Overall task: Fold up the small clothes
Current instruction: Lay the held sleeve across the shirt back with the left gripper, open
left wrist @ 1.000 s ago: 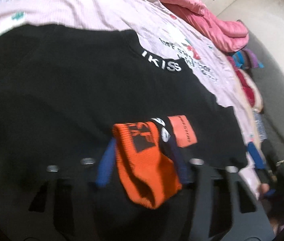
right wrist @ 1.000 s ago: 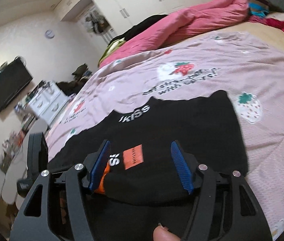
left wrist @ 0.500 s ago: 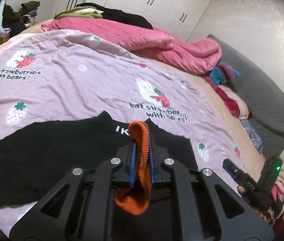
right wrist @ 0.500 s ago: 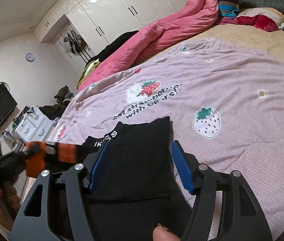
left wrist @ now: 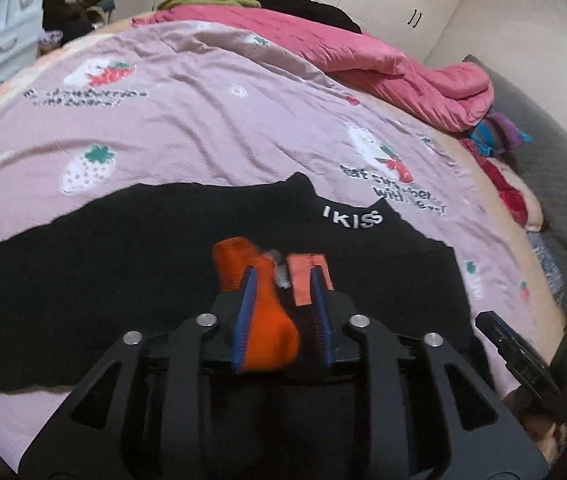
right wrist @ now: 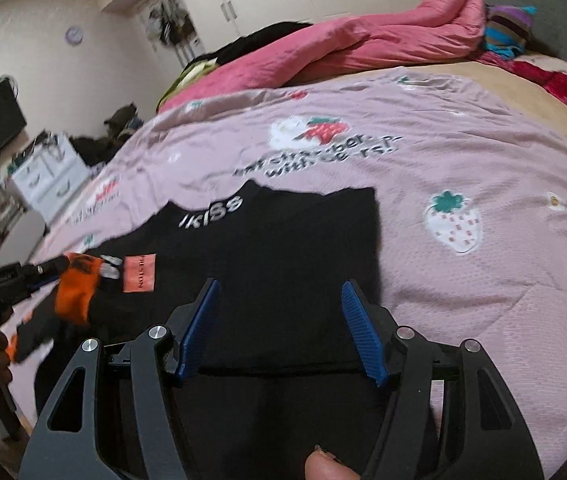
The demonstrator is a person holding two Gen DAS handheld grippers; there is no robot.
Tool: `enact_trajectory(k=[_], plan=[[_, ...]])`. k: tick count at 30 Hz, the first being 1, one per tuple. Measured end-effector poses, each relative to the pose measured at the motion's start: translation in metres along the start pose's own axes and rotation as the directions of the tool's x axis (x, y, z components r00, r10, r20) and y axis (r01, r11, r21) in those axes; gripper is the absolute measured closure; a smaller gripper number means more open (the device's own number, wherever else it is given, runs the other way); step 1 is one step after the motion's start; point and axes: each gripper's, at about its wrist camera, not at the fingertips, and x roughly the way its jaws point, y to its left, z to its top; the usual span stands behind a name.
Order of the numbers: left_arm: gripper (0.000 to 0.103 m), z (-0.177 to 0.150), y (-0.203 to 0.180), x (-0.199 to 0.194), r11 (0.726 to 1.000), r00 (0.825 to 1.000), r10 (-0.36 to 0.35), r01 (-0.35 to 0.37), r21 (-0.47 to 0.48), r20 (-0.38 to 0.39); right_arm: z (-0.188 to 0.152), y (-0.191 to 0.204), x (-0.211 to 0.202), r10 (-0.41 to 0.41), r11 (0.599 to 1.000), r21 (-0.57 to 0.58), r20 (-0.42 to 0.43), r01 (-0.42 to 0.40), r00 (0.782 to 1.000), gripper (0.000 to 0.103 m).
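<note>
The orange cuff [left wrist: 261,316] lies between the left gripper [left wrist: 283,316]'s jaws, which have just been opening, over the black garment [right wrist: 283,264]'s near left. The right gripper [right wrist: 279,328], jaws apart and empty, hovers rightward.

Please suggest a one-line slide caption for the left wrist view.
Left hand-held gripper, jaws just opening, with an orange cuff between its fingers over a black top on the strawberry bedsheet.

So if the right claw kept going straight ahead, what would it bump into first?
Probably the black top. The right claw points down at it, open, with nothing between. Depth is hard to judge.
</note>
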Motion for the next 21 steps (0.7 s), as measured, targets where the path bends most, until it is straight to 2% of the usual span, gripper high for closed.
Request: enact_trajectory(k=[3, 7, 10, 14, 16, 19, 21], plan=[[0.080, -0.004, -0.002, 0.005, 0.999, 0.999, 0.032, -0.031, 0.028, -0.006, -0.005, 0.009, 0.010, -0.004, 0.999, -0.042, -0.028, 0.003, 1.000, 0.041], [0.080, -0.017, 0.005, 0.032, 0.997, 0.992, 0.074, -0.071, 0.037, -0.104, -0.013, 0.019, 0.022, -0.011, 0.996, -0.089, -0.076, 0.004, 0.997, 0.041], [0.077, -0.029, 0.019, 0.048, 0.994, 0.982, 0.112, -0.110, 0.022, -0.153, -0.018, 0.023, 0.031, -0.027, 0.994, -0.105, -0.118, 0.015, 0.993, 0.037], [0.077, -0.037, 0.029, 0.041, 0.997, 0.988, 0.081, -0.083, -0.008, -0.134, -0.024, 0.022, 0.036, -0.045, 0.993, -0.112, -0.145, 0.029, 0.988, 0.037], [0.068, -0.036, 0.030, 0.031, 0.997, 0.991, 0.075, -0.077, -0.018, -0.112, -0.024, 0.025, 0.034, -0.033, 0.993, -0.114, -0.135, 0.018, 0.990, 0.033], [0.065, -0.037, 0.033, 0.014, 0.997, 0.994, 0.069, -0.071, -0.025, -0.083, -0.022, 0.030, 0.027, 0.000, 0.995, -0.103, -0.117, -0.012, 0.993, 0.031], [0.055, -0.038, 0.033, 0.004, 0.997, 0.995, 0.077, -0.078, -0.023, -0.064, -0.020, 0.036, 0.023, 0.020, 0.994, -0.107, -0.098, -0.030, 0.995, 0.025]])
